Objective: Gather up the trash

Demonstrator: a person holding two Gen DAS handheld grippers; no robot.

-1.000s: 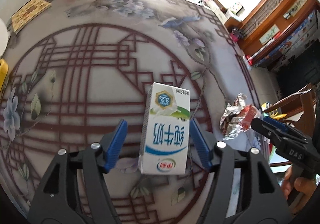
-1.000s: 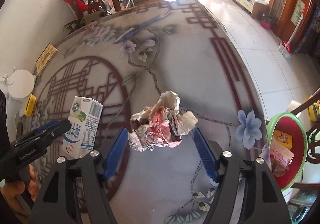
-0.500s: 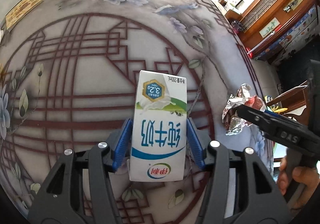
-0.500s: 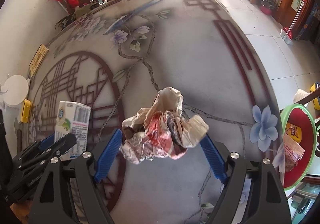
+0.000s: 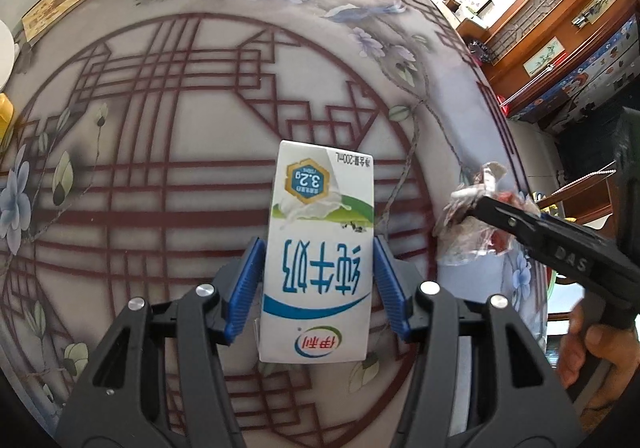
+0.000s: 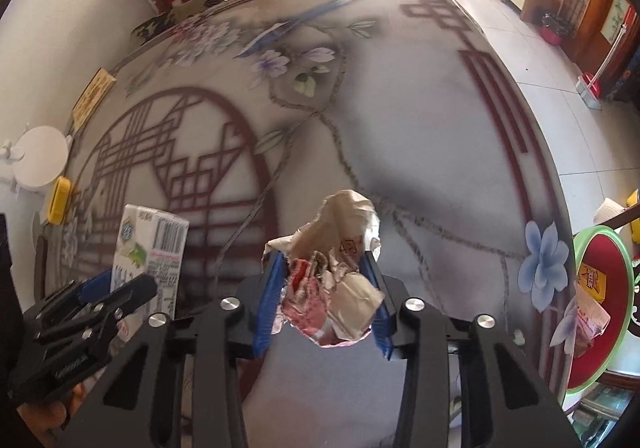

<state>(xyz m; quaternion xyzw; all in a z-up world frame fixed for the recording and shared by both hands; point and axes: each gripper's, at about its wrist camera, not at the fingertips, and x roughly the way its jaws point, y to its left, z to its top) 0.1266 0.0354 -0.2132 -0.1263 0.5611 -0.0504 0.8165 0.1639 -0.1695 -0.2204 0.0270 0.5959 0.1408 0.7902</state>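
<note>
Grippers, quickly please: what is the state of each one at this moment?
Left gripper: closed on the milk carton.
Right gripper: closed on the crumpled wrapper.

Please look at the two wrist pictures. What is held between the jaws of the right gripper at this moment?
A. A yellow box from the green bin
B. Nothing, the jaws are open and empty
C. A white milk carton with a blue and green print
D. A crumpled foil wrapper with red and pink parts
D. In the right wrist view, the right gripper has its blue jaws pressed against both sides of the crumpled foil wrapper; the milk carton sits in the left gripper.
</note>
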